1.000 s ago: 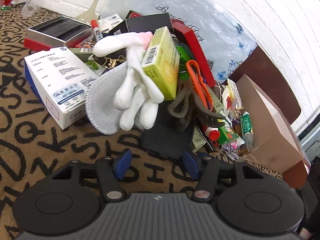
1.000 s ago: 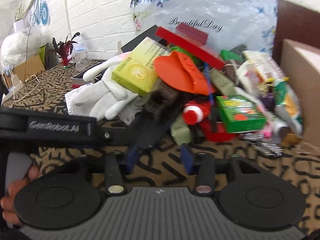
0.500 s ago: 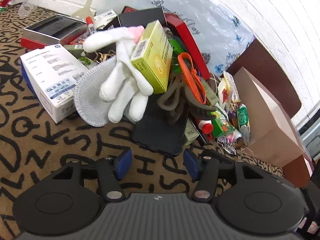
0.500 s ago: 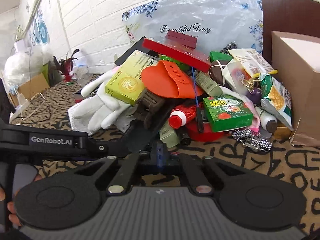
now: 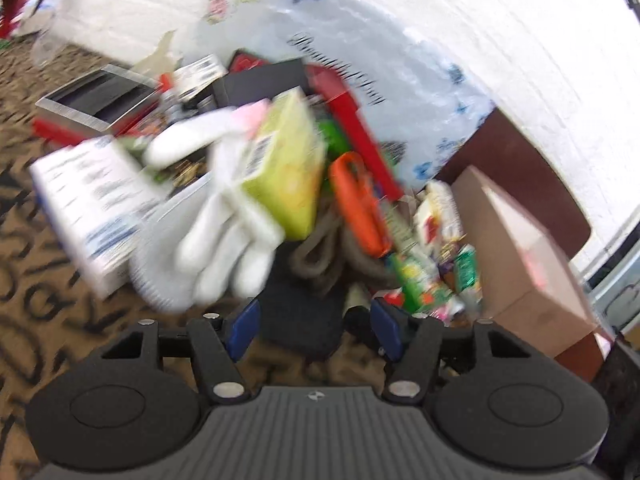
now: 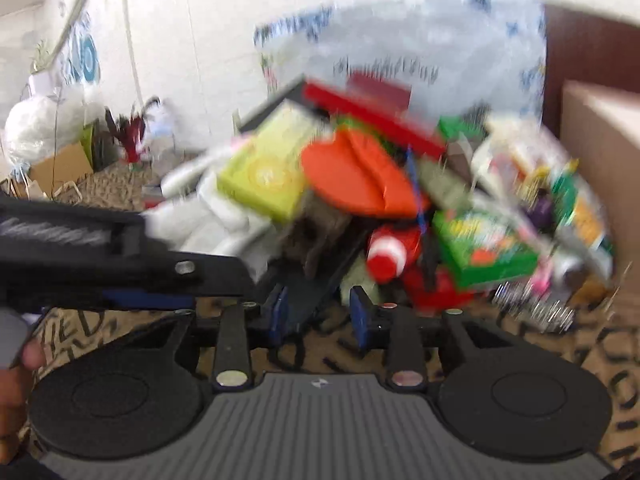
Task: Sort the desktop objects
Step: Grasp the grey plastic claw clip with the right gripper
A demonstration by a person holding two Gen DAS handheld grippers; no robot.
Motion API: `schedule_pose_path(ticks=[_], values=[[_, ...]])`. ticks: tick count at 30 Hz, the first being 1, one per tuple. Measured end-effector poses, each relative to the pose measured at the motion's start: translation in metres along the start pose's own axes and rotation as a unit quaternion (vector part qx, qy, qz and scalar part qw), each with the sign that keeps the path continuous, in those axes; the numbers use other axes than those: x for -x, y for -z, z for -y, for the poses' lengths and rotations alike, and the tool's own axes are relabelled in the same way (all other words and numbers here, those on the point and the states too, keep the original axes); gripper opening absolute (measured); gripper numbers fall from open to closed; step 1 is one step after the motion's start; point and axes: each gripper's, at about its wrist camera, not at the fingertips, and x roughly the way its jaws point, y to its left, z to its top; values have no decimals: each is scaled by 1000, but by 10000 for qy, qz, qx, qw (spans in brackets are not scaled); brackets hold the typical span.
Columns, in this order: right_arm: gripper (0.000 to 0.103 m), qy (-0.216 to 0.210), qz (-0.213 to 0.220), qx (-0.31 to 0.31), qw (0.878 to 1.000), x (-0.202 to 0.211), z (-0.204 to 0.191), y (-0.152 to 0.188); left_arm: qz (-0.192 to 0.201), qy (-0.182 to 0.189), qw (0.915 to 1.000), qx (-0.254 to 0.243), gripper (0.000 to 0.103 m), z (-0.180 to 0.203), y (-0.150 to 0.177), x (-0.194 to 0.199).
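A heap of desktop objects lies on the letter-patterned cloth [image 5: 60, 320], and both views are blurred. It holds a white glove [image 5: 224, 236], a yellow-green box [image 5: 284, 176], an orange flap [image 5: 360, 204], a long red box [image 5: 352, 120] and a flat black pad [image 5: 300, 312]. My left gripper [image 5: 314, 330] is open and still opening at the heap's near edge. The black pad lies beyond its blue pads [image 5: 242, 330], untouched. My right gripper [image 6: 319, 314] is opening, with the black pad's edge [image 6: 308, 292] seen between its fingers but not pinched. The left gripper's body [image 6: 120, 256] crosses the right wrist view.
A white printed box [image 5: 92, 196] and a silver tin [image 5: 96, 100] flank the heap on the left. A brown cardboard box [image 5: 528, 256] stands on the right, and a flowered plastic bag [image 5: 360, 40] leans on the brick wall behind. A green box [image 6: 484, 248] and a red bottle [image 6: 388, 256] lie in front.
The right gripper shut completely half a second ago and has opened again. The left gripper's jaws have widened and it has closed in on the heap. Both views have gone blurry.
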Motion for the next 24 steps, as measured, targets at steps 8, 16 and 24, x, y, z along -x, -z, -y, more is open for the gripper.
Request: schedule_pose_path(ticks=[8, 16, 24], values=[[33, -56, 45, 321, 9995, -23, -8, -16, -39, -29, 10000, -78, 63, 13, -23, -40], [16, -254, -115, 611, 9977, -8, -14, -14, -140, 105, 9998, -52, 41, 10, -14, -30], [16, -308, -231, 527, 9979, 58, -2, 15, -490, 454, 9965, -505, 42, 43, 33, 2]])
